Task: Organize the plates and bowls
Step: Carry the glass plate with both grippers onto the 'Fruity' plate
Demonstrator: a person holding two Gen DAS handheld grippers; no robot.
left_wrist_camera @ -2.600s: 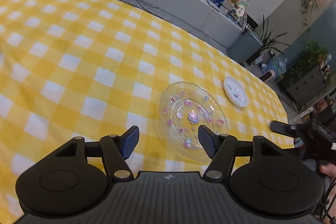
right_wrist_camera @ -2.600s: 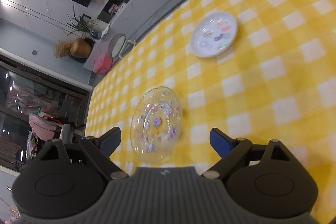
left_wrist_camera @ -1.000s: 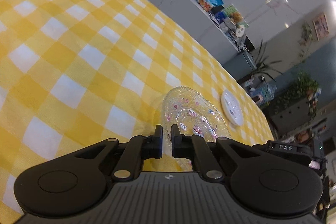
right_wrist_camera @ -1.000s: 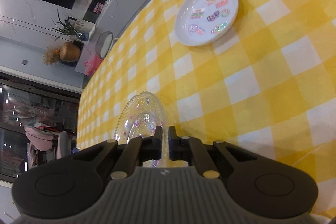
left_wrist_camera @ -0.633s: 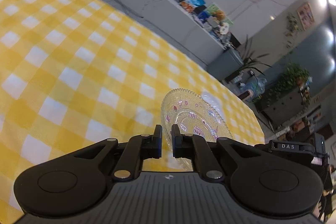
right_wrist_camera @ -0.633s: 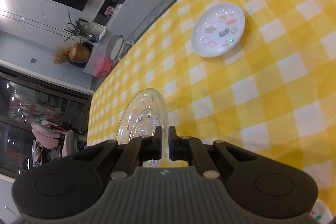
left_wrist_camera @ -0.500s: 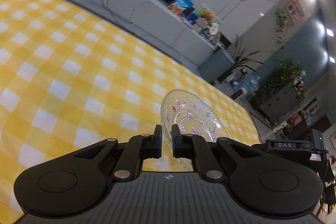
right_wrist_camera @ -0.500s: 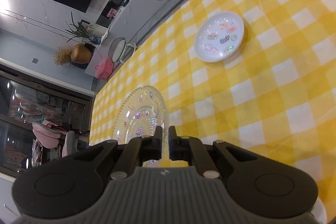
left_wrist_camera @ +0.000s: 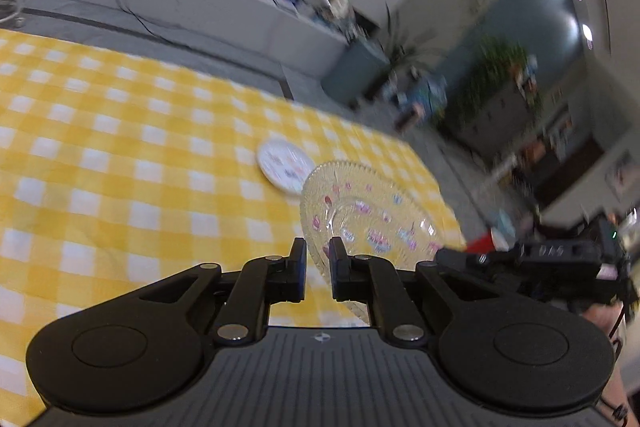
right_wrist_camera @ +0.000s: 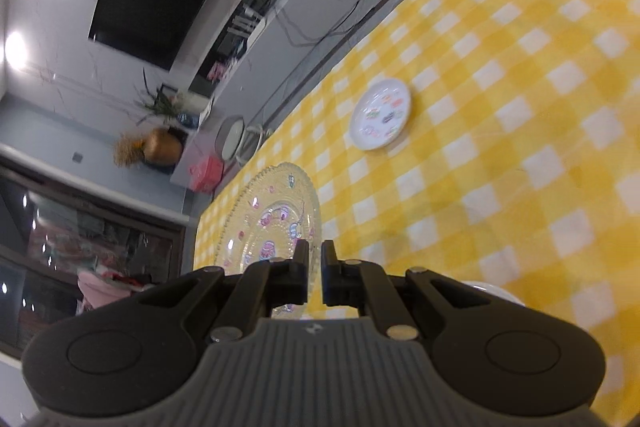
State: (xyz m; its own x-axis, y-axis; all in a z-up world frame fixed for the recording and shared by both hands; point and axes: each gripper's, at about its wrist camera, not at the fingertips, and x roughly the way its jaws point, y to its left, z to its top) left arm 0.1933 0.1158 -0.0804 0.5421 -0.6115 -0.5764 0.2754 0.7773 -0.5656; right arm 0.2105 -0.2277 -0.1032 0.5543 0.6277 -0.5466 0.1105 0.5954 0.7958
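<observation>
Yellow-checked tablecloth (right_wrist_camera: 520, 107) lies below; we pinch the clear patterned glass plate (left_wrist_camera: 372, 215) between both clenched grippers — left gripper (left_wrist_camera: 318, 267), right gripper (right_wrist_camera: 315, 275) — lifted near its edge; small white plate (right_wrist_camera: 380, 115) remains — stacking not yet done.

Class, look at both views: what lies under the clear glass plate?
Through the glass plate, held by both tools, only the checked tablecloth shows. The white plate sits apart.

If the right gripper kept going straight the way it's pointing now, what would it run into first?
Most likely the yellow checked tablecloth, short of the small white plate, which sits a little to the right of its line. The right gripper is clamped on the glass plate. Depth is unclear.
</observation>
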